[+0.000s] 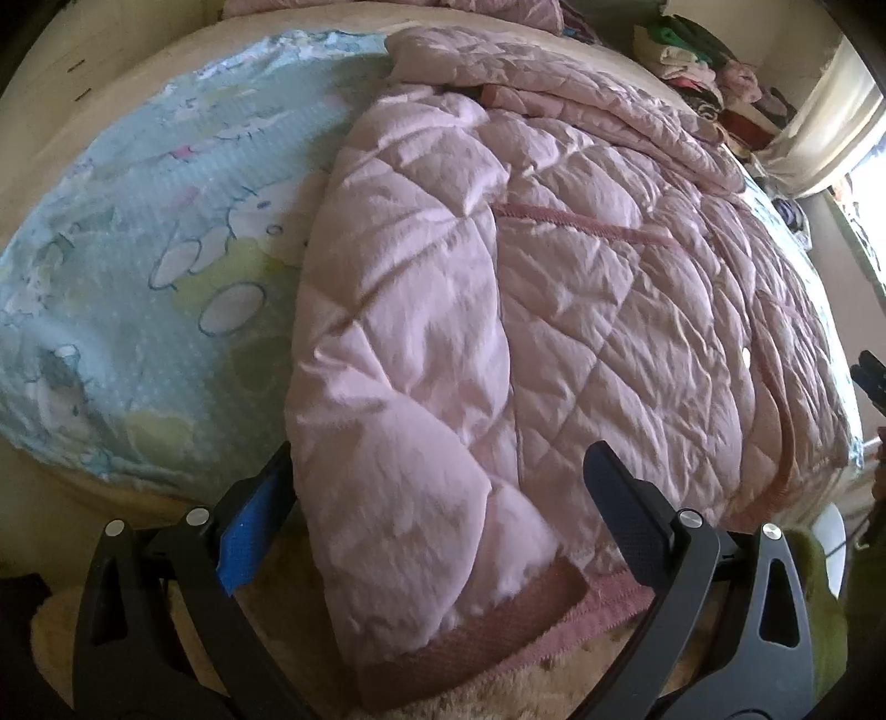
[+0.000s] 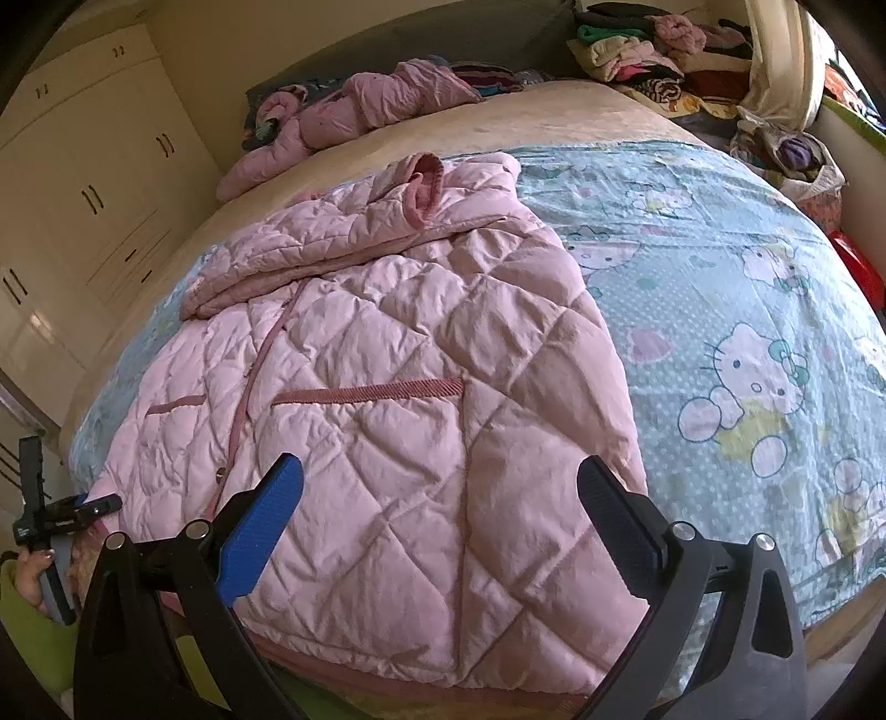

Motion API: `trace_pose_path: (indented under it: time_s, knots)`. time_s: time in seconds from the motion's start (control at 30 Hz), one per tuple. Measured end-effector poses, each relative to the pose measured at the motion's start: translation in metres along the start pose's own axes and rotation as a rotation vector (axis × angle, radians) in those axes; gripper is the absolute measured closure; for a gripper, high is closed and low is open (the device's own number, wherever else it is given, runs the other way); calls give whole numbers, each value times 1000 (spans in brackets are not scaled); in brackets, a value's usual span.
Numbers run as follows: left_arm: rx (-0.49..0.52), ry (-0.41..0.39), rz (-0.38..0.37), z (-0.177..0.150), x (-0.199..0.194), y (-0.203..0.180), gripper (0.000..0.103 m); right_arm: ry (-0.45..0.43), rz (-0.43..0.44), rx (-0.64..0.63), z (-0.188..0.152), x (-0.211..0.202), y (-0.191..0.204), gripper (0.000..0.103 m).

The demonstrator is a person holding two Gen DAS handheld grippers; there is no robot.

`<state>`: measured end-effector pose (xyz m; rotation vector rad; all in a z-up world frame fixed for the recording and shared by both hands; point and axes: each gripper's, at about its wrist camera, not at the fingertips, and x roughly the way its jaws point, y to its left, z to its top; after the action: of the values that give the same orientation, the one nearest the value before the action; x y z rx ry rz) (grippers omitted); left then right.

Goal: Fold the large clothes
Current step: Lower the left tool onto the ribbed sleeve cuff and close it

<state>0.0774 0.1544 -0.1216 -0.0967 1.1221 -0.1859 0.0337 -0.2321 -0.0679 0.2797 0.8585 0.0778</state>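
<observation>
A large pink quilted jacket (image 1: 526, 310) lies spread on a bed, with darker pink ribbed trim at its hem, pockets and collar. In the left wrist view one sleeve runs down toward me and its ribbed cuff (image 1: 470, 626) lies between the fingers of my open left gripper (image 1: 437, 498). In the right wrist view the jacket (image 2: 387, 387) lies front up with one sleeve folded across the chest. My right gripper (image 2: 437, 498) is open above the hem, holding nothing. The left gripper (image 2: 83, 509) shows at the far left of that view.
A light blue cartoon-print sheet (image 2: 720, 310) covers the bed (image 2: 554, 111). Another pink garment (image 2: 354, 116) lies near the head of the bed. Piles of clothes (image 2: 653, 50) sit at the back right. Cream wardrobes (image 2: 83, 183) stand at the left.
</observation>
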Motion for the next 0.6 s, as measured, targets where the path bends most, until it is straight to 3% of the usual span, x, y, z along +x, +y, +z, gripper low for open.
trace_pose_path:
  time_s: [0.07,0.43,0.6]
  knots:
    - [17,2,-3,-4,-1,-2,12,-1,-2,9,-3,-1,-4,4]
    - [44,-77,9,-11,-15,-8,69,19,-20,44,-16,-6,-24,4]
    - [66,-154,-20,-6,-35,-14,78,44,-28,50,-21,-10,-35,4]
